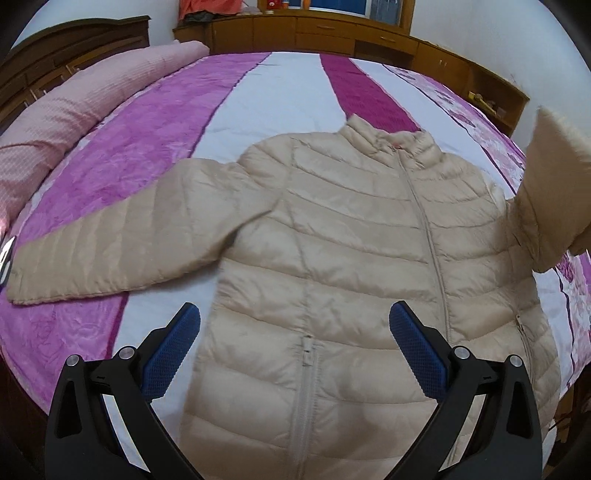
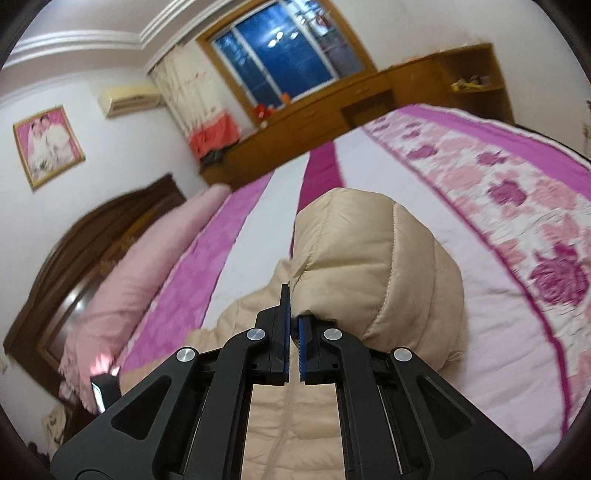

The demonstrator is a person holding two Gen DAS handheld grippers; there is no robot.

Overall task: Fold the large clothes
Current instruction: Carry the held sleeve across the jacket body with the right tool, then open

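Observation:
A beige quilted puffer jacket lies face up on the bed, zipped, collar toward the far side. Its left sleeve lies flat, stretched out to the left. My left gripper is open and empty, hovering over the jacket's lower front. My right gripper is shut on the jacket's right sleeve, which is lifted off the bed and bulges up in front of the fingers. That raised sleeve also shows at the right edge of the left wrist view.
The bed has a pink, purple and white striped bedspread with a floral band on the right. A pink rolled quilt lies along the dark headboard. Wooden cabinets stand beyond the bed. A dark phone-like object lies at the left.

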